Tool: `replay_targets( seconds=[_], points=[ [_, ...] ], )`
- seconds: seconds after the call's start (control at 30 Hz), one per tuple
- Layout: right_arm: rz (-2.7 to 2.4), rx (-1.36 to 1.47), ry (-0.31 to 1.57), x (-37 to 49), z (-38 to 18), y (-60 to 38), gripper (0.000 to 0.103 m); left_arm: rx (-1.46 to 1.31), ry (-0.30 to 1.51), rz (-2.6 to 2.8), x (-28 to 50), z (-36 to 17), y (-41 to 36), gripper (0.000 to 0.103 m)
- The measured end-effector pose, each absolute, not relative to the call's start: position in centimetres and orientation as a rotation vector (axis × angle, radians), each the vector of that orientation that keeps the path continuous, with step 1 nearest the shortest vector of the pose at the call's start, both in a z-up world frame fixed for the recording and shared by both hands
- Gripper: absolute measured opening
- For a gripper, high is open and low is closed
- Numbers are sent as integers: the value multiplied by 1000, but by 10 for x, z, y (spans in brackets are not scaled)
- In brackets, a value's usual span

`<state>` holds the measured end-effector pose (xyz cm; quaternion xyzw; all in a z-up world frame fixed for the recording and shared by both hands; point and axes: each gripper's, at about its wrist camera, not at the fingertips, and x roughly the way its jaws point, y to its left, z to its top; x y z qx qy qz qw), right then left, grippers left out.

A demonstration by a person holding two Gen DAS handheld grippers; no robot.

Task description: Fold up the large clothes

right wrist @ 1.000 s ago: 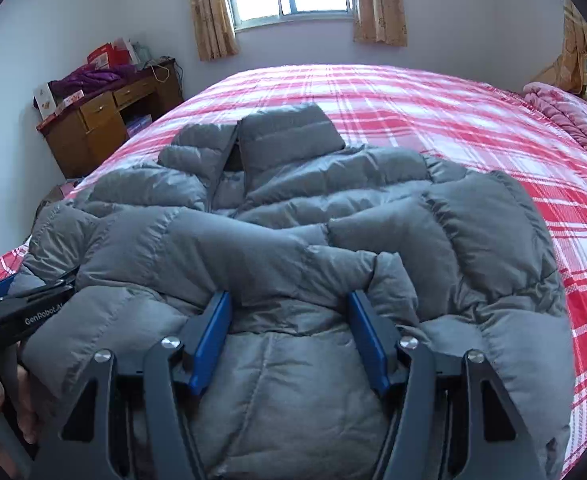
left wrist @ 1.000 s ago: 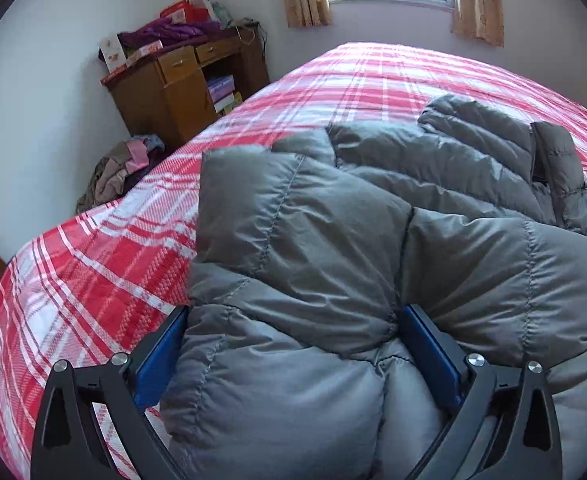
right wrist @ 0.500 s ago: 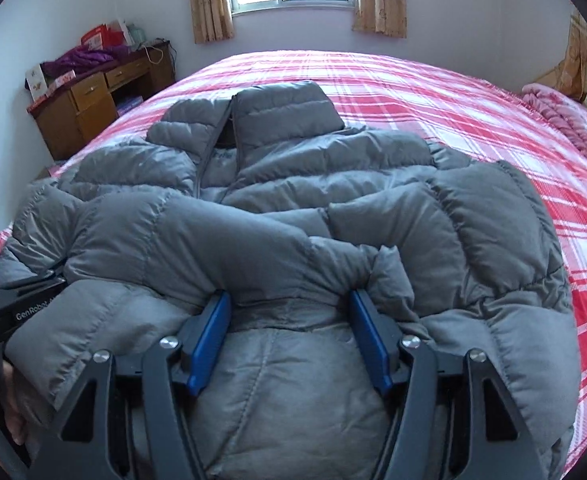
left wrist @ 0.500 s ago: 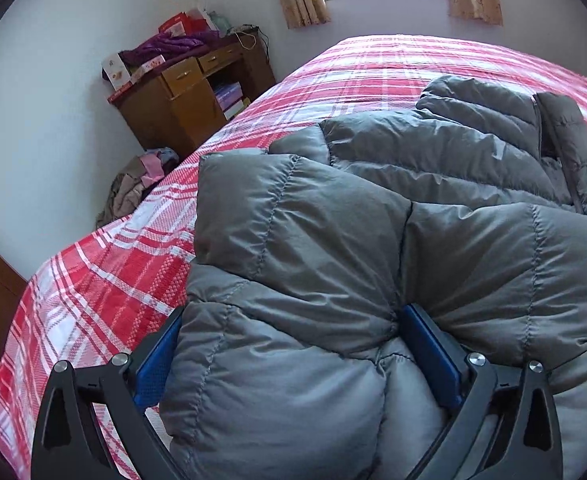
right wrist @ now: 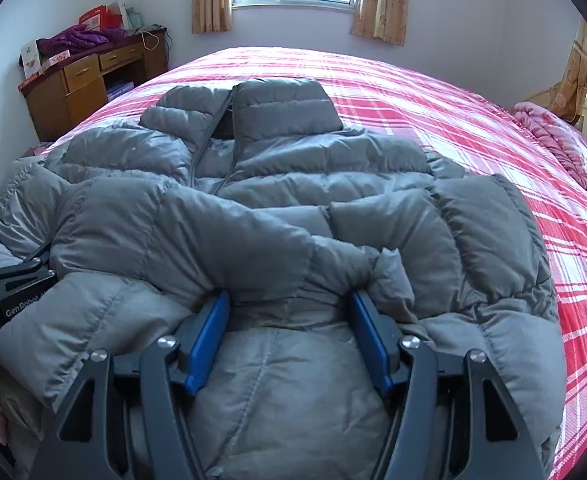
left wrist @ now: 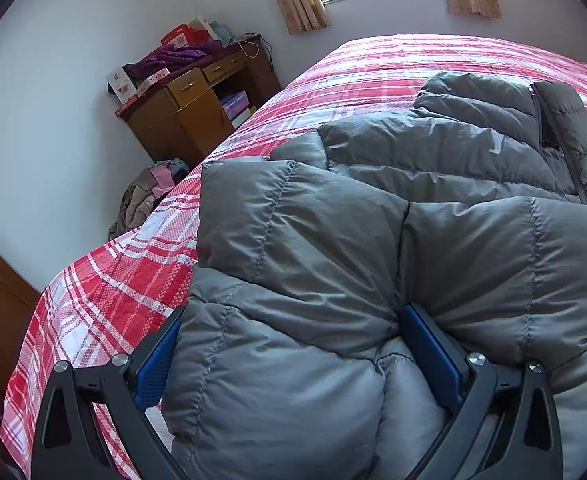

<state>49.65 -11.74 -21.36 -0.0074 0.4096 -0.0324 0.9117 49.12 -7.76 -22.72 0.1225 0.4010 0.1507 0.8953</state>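
Grey puffer jacket (right wrist: 293, 208) lies on the plaid bed (right wrist: 453, 96), sleeves crossed over its front. Left gripper (left wrist: 289, 356) and right gripper (right wrist: 289, 332) each clamp the thick hem, seemingly mid-fold; next, carrying it toward the collar.

Puffer jacket (right wrist: 277, 208): plain grey, quilted stitch lines. Bedspread (right wrist: 433, 96): red and white plaid. Gripper pads (right wrist: 207, 344): blue, on black frames. Cabinet (left wrist: 197, 116): brown wood. Curtains (right wrist: 377, 0): tan, perhaps floral-printed. Blanket (right wrist: 565, 148) at bed's edge: pink. Walls: pale lilac-white
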Motion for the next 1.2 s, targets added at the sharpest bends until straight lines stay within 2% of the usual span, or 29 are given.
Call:
replay_targets(
  seconds=[0.57,0.7,0.77,0.9,0.97,1.1,1.2],
  points=[
    [-80,-33,844,496,-214,-113,65,217,843,289,494,-225,-69,102],
    [-74,-26,844,496,-213,-113,66,146,943,220,495,-211,-51,102],
    [-48,-14,860,497,-209,-116,72,105,975,192,495,-196,-42,102],
    [80,-72,934,501,-187,-117,92,87,920,137,510,-149,-41,102],
    [97,-80,901,509,-167,-121,93,65,916,108,532,-133,-46,102],
    [59,32,859,547,-128,-143,103,85,900,87,581,-119,-69,102],
    [43,134,875,587,-116,-160,103,70,946,71,620,-118,-79,102]
  ],
)
